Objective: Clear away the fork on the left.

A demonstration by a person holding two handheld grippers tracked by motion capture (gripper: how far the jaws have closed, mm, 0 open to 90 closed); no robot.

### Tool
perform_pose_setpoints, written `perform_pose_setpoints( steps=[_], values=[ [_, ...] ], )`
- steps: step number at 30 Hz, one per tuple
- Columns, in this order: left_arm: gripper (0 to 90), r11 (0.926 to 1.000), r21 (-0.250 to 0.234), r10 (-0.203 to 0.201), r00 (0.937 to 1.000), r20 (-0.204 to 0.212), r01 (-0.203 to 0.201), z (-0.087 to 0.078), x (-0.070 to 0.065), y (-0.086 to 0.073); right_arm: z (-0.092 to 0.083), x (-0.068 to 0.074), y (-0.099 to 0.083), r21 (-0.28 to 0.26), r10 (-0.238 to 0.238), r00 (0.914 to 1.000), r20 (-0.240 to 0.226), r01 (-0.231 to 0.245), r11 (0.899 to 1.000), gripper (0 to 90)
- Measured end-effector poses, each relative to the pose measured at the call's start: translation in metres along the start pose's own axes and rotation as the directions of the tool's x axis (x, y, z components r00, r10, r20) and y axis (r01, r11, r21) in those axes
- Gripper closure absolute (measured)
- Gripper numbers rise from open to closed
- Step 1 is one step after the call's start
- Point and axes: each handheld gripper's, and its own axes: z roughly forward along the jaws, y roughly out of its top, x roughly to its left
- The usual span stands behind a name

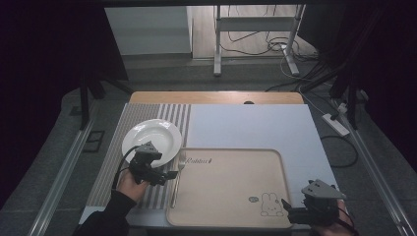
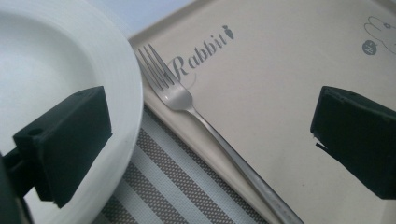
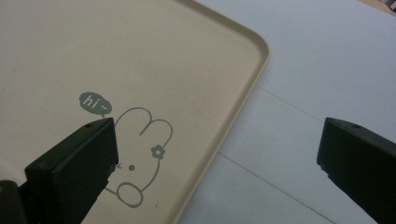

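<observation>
The left tool [image 1: 169, 175], jaws spread, hovers beside the tray [image 1: 231, 216] to straddle the fork [image 1: 177, 177]; the right tool [image 1: 287, 207] waits spread at the tray's corner.

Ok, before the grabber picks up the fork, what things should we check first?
1. Left gripper open: ok, its jaws stand wide apart in the left gripper view.
2. Fork between those jaws: ok, it lies in the gap, not yet touched.
3. Fork lying flat: not ok, it rests across the tray edge, handle toward the striped mat.
4. Plate clear of the fork: cannot tell, its rim sits very close to the tines.
5. Right gripper out of the way: ok, open at the tray's near right corner by the rabbit drawing.
</observation>
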Motion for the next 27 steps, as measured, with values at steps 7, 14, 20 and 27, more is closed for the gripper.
perform_pose_setpoints(
  steps=[7, 14, 20, 27],
  values=[
    [0.0, 0.9997, -0.021, 0.008, 0.9999, -0.015, -0.008, -0.006, 0.002, -0.007, 0.0, 0.0, 0.0, 0.003, -0.005, 1.0, -0.002, 0.005, 1.0, 0.0],
    [0.0, 0.9993, -0.032, -0.019, 0.9997, -0.015, 0.019, -0.013, 0.004, -0.016, 0.0, 0.0, 0.0, 0.002, -0.001, 1.0, -0.001, 0.001, 1.0, 0.0],
    [0.0, 0.9995, -0.023, -0.021, 0.9997, -0.016, 0.021, -0.017, 0.003, -0.021, 0.0, 0.0, 0.0, 0.003, -0.002, 1.0, 0.0, 0.002, 1.0, 0.0],
    [0.0, 0.9988, -0.022, -0.043, 0.9989, -0.018, 0.043, -0.024, 0.003, -0.031, 0.0, 0.0, 0.0, 0.003, 0.001, 1.0, 0.0, -0.001, 1.0, 0.0]
  ],
)
